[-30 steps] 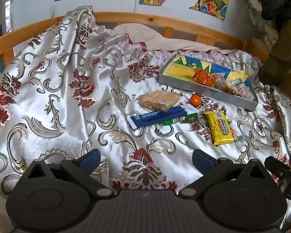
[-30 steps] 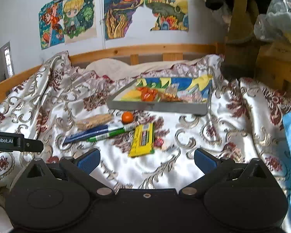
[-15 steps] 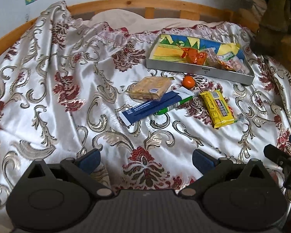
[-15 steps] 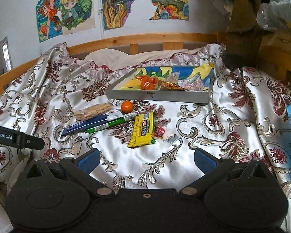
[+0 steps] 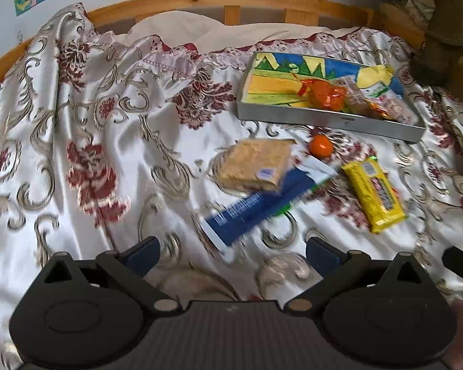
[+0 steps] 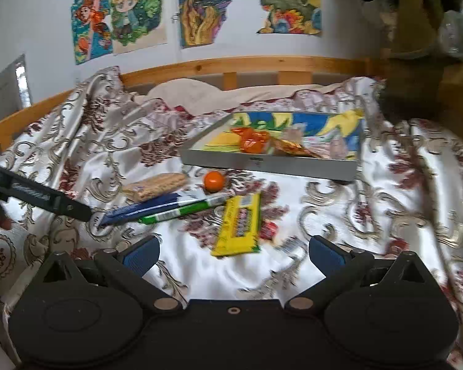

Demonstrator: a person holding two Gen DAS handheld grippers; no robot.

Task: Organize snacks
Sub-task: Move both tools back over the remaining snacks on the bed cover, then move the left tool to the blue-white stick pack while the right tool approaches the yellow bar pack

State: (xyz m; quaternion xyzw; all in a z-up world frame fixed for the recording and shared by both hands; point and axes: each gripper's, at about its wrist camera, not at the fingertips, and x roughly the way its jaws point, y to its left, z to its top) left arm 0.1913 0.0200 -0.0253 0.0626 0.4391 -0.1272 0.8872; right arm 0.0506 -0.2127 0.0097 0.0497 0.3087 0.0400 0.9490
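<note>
Task looks partly done, judging by how things lie. The metal tray [image 5: 330,120] sits at the far side of the floral satin bedspread [image 5: 108,129] and already holds a few snacks: an orange-wrapped item [image 5: 327,95], plus some clear and yellowish packets toward its right end, too jumbled to name. Its left half shows bare painted lining.

Left to sort, all loose on the bedspread just in front of the tray:
- cracker pack [image 5: 256,165], clear wrap, w/ a small blue sticker
- small orange fruit [image 5: 321,146], near the tray's front wall but apart from it
- long blue packet [image 5: 256,206], lying diagonal, one end tucked beside the crackers
- green stick-shaped packet [image 6: 182,211], alongside the blue one, mostly hidden in the left view
- yellow bar [image 5: 373,194], to the right of the rest
- small red candy [image 6: 268,229] touching the yellow bar's edge, seen in the right view only

So approx. six items to go vs. a handful already in.

Left gripper [image 5: 231,252]: jaws spread wide, nothing between them, hanging over the bedspread near the blue packet's close end. Right gripper [image 6: 231,252]: also wide apart and empty, w/ the yellow bar just ahead of it. Neither touches a snack. Likely next picks: blue packet for the left, yellow bar for the right.
</note>
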